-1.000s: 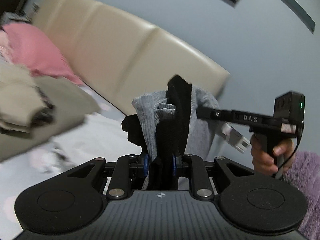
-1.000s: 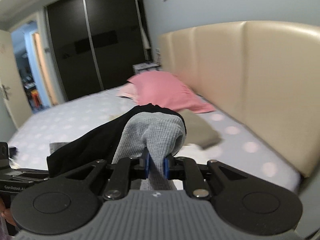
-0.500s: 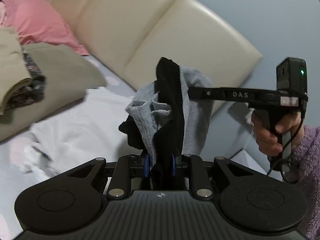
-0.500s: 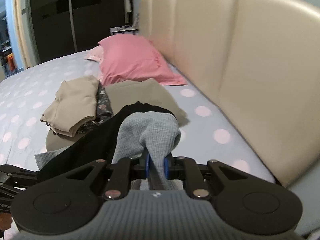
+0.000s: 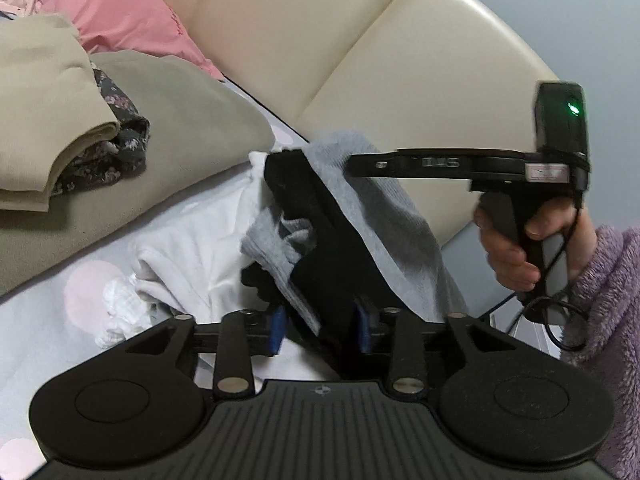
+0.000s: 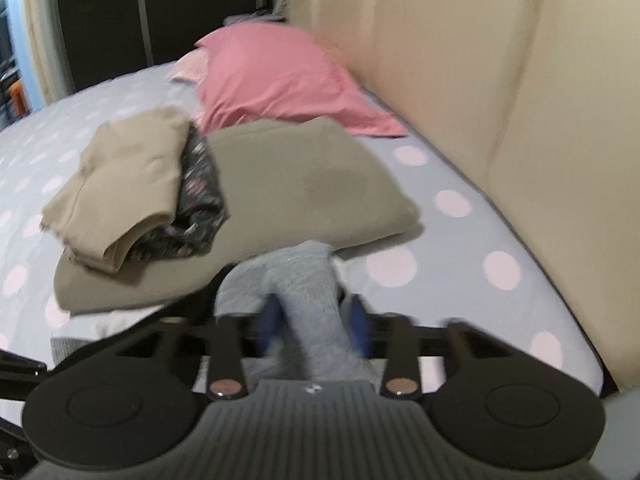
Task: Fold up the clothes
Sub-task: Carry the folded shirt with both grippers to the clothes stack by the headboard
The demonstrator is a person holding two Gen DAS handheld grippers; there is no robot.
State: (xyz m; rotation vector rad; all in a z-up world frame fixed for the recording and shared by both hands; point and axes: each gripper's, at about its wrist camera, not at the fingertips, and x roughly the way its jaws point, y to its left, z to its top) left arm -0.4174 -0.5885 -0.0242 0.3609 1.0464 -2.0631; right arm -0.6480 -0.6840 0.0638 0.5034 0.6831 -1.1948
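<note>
A folded grey and black garment (image 5: 344, 236) lies between the blue pads of my left gripper (image 5: 320, 330), whose jaws stand apart with the cloth loose between them. The garment droops toward a white garment (image 5: 192, 256) on the bed. My right gripper (image 6: 310, 324) also has its jaws apart, with the grey cloth (image 6: 304, 288) lying between them. The right gripper's body (image 5: 460, 164) shows in the left wrist view, touching the garment's far end, held by a hand in a purple sleeve.
A stack of folded clothes sits on the dotted sheet (image 6: 440, 268): a large olive piece (image 6: 288, 188), a floral dark one (image 6: 196, 208), a tan one (image 6: 124, 184). A pink pillow (image 6: 272, 80) lies behind. The cream headboard (image 6: 500, 100) runs along the right.
Both grippers came down toward the bed with the grey and black garment, and both jaws opened; the garment has sagged and tilted over the white garment.
</note>
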